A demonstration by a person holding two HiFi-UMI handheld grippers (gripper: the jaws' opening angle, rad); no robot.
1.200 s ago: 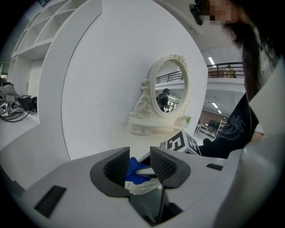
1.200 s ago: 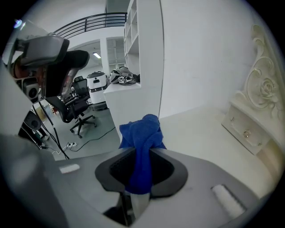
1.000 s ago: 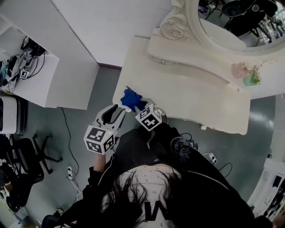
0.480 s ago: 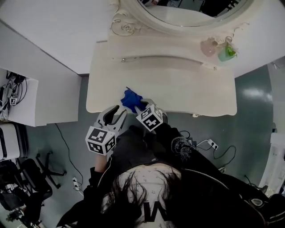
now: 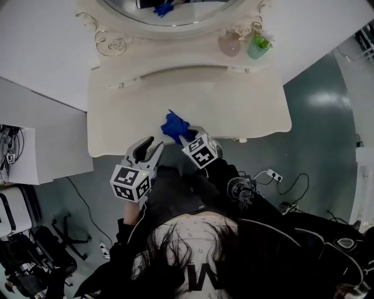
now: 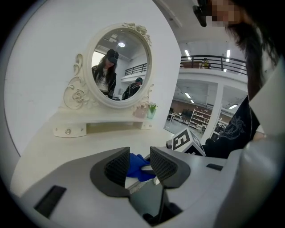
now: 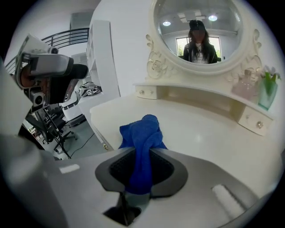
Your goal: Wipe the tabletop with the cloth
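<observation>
A: Left hand-held gripper (image 6: pixel 139 162)?
B: Jaws apart, nothing between them; held just off the tabletop's (image 5: pixel 239 111) near edge.
A: Right hand-held gripper (image 7: pixel 142 168)?
B: Clamped on the blue cloth (image 7: pixel 144 129), bunched by the near edge. Mirror (image 5: pixel 169 11) at the far edge.

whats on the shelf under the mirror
A pink bottle and a green vase holding a plant stand at its right end. The mirror frame covers the shelf's back part.
</observation>
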